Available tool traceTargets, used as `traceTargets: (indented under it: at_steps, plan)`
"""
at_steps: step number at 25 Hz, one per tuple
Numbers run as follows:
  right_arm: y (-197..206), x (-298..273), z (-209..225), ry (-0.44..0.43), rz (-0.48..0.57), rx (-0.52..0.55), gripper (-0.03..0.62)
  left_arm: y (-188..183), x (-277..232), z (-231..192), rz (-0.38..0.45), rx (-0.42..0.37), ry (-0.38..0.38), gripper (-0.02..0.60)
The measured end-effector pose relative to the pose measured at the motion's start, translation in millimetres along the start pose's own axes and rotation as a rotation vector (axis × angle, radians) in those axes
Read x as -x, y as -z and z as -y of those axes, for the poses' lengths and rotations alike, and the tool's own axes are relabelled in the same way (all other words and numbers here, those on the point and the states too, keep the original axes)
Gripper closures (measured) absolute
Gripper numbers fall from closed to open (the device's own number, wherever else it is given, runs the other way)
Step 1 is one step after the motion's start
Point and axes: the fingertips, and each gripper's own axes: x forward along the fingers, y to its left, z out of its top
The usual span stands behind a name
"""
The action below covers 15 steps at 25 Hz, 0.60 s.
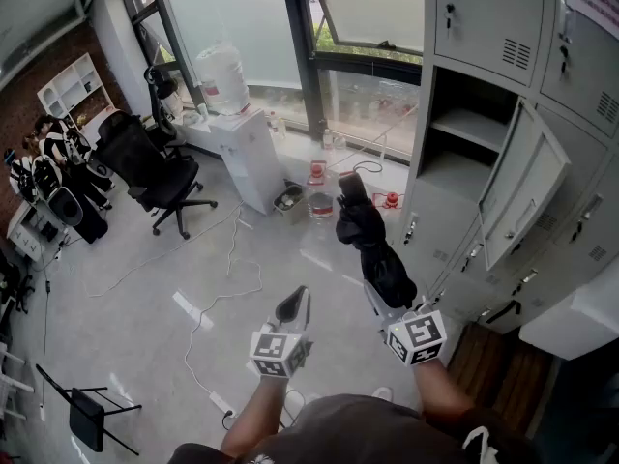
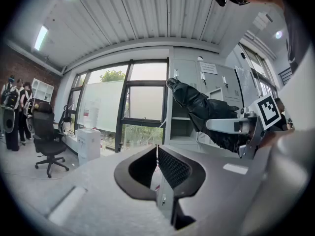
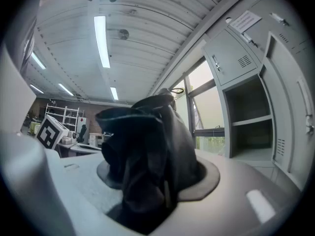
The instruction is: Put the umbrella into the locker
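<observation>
A folded black umbrella point(image 1: 372, 245) is held level in my right gripper point(image 1: 384, 296), whose jaws are closed on its lower part; its tip points toward the grey lockers. In the right gripper view the umbrella point(image 3: 147, 156) fills the gap between the jaws. The open locker compartment point(image 1: 464, 148) is ahead to the right, with its door point(image 1: 522, 187) swung out, and it shows as an open locker point(image 3: 248, 124) with a shelf in the right gripper view. My left gripper point(image 1: 296, 305) hangs beside the right one, shut and holding nothing. Its pads point(image 2: 170, 166) meet at the tips. The umbrella point(image 2: 202, 107) shows there too.
A water dispenser point(image 1: 232, 133) with a bottle stands by the window, with small items on the floor near it. A black office chair point(image 1: 155, 177) and people point(image 1: 44, 162) are at the left. Cables point(image 1: 232, 278) run across the floor. A folding chair point(image 1: 87, 414) stands at the lower left.
</observation>
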Motion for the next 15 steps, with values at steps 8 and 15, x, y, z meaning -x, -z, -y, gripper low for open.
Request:
traceTargets:
  at_steps: [8,15]
  plan:
    - [1.6,0.9,1.9,-0.008,0.0,-0.002,0.358,0.8,-2.0,0.8,-0.001,-0.003,-0.005,0.574]
    - [-2.0,11.2,9.0,-0.048,0.038,-0.062,0.353,-5.4,-11.7,10.6,0.011,0.003,-0.013,0.573]
